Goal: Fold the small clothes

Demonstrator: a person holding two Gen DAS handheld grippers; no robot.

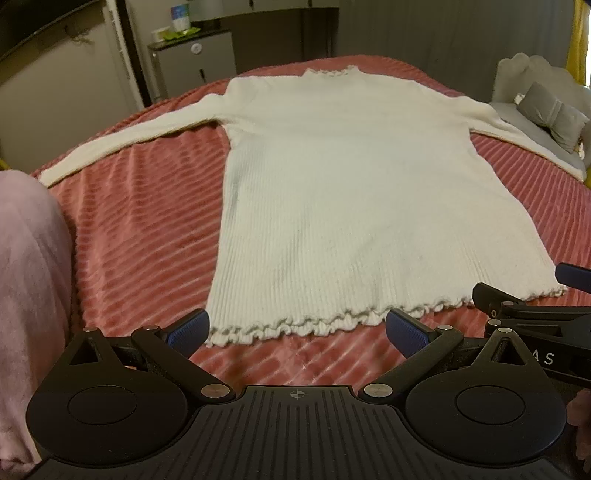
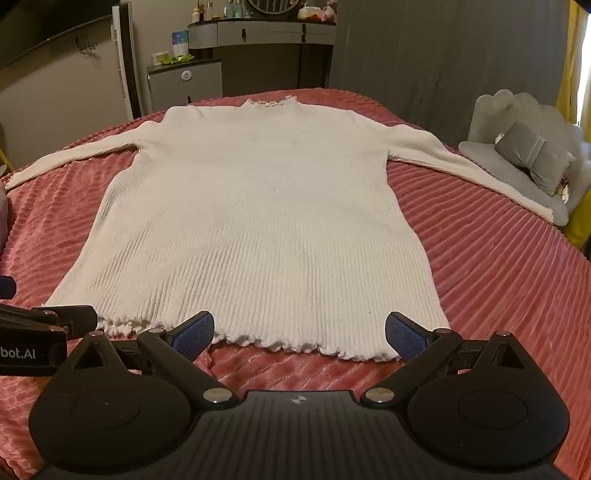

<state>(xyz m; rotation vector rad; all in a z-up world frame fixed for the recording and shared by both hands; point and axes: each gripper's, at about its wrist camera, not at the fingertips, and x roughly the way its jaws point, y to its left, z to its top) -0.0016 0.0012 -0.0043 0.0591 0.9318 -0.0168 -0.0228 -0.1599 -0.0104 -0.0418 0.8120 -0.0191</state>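
White ribbed sweater is being displayed flat, sleeves outstretched, on pink ribbed bedspread; left gripper and right gripper are being held spread wide near its frilled hem.

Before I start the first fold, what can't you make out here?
- Sweater: its underside is hidden against the bedspread in both views.
- Right sleeve cuff: at the left wrist view's right edge, barely visible.
- Bottles on the dresser: too small to identify in the right wrist view.
- Pink fabric: cut off at the left edge in the left wrist view.
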